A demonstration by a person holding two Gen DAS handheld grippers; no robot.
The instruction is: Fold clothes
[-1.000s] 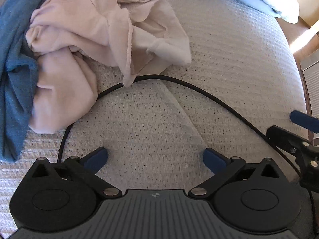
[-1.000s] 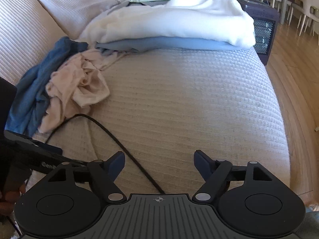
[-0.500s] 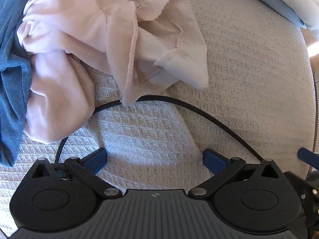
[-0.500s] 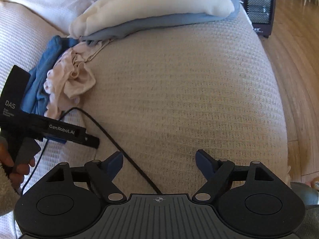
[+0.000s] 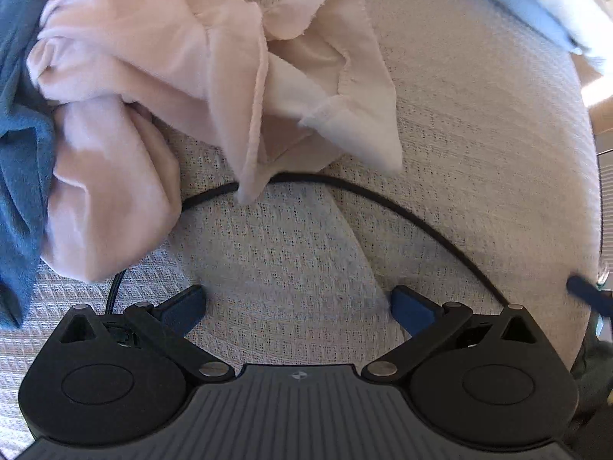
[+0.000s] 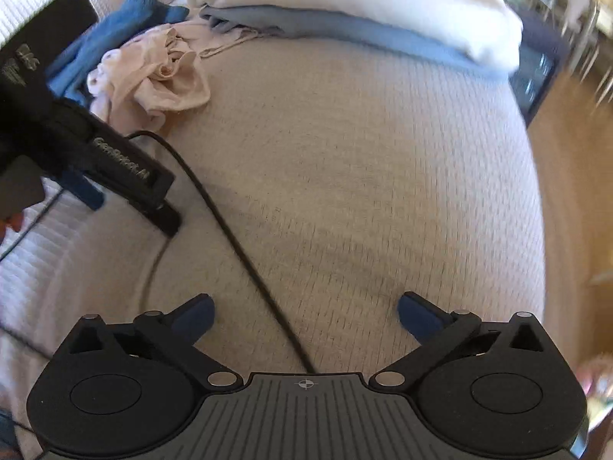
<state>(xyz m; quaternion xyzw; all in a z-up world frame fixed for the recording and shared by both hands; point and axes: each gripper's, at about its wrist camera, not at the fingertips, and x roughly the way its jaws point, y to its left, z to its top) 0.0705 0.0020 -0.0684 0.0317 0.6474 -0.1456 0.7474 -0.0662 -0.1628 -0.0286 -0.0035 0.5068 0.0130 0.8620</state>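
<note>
Pink garment (image 5: 161, 88) lies crumpled ahead and left of the left gripper (image 5: 299, 306), not between the jaws; blue garment (image 5: 19, 145) touches its left side. Black cable (image 5: 383, 199) runs under the pink hem. Surface is a beige waffle-weave cover (image 6: 364, 172) (wood floor (image 6: 567, 176) at right, folded white and blue stack (image 6: 383, 11) at back). Left jaws wide apart, holding nothing. Right gripper (image 6: 304, 316) jaws also wide apart, empty, cable passing between them.
</note>
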